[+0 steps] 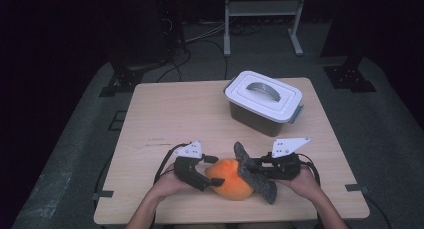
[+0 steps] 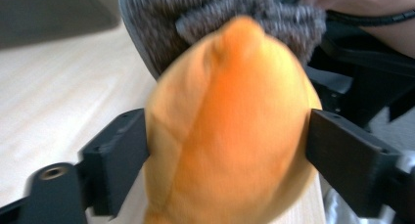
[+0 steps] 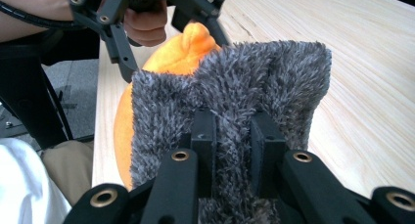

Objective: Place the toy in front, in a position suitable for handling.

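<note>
Our left gripper point(image 1: 216, 170) with jaws pinching the orange plush point(image 1: 229, 179) between them, plush low on the desk point(image 1: 165, 114), grey fuzzy piece point(image 1: 256, 173) just right of it, nipped between our right gripper's point(image 1: 250, 165) nearly closed jaws

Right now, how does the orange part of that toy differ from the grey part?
The orange part is smooth, round and plump; the grey part is shaggy, flat and long. The left hand-held gripper squeezes the orange part across its width, while the right hand-held gripper pinches a fold of the grey part. Both are soft and joined at the table's near edge.
</note>
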A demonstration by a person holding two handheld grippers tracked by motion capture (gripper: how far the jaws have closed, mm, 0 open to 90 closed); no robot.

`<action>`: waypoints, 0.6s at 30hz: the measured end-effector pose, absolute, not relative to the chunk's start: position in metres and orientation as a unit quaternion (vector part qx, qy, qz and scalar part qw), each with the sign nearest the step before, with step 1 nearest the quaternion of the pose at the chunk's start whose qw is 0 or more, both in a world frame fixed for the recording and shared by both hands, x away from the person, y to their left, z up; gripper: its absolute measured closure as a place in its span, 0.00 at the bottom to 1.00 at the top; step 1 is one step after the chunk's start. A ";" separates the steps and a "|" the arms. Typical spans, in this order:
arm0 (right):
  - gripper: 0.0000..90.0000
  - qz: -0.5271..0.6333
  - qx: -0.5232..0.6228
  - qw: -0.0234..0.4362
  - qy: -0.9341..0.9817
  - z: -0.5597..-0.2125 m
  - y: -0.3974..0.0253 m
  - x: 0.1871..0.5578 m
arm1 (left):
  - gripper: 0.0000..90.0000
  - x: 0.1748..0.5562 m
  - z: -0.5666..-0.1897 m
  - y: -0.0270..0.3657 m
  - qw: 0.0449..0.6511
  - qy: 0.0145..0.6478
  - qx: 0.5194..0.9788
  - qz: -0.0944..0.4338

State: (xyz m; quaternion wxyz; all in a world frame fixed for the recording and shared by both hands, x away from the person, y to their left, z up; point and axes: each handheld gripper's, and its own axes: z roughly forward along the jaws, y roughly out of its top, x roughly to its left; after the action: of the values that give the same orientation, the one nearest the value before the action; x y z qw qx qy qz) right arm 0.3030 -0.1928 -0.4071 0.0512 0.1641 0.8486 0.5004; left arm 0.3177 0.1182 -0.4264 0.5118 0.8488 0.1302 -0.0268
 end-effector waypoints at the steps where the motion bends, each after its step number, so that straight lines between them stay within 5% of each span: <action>1: 0.83 0.501 0.164 0.052 0.848 -0.407 -0.193 0.303 | 0.40 0.317 -0.424 0.118 0.510 0.127 0.851 -0.017; 5: 0.84 0.527 0.159 0.072 0.832 -0.391 -0.194 0.299 | 0.52 0.313 -0.409 0.119 0.507 0.128 0.852 0.014; 18: 0.83 0.511 0.163 0.072 0.841 -0.400 -0.182 0.304 | 0.54 0.312 -0.396 0.125 0.506 0.137 0.850 0.042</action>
State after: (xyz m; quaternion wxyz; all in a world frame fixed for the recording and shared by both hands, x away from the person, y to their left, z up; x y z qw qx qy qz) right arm 0.3042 -0.1818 -0.4001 0.0718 0.1627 0.8409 0.5111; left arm 0.3120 0.1253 -0.3957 0.5060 0.8504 0.1375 0.0423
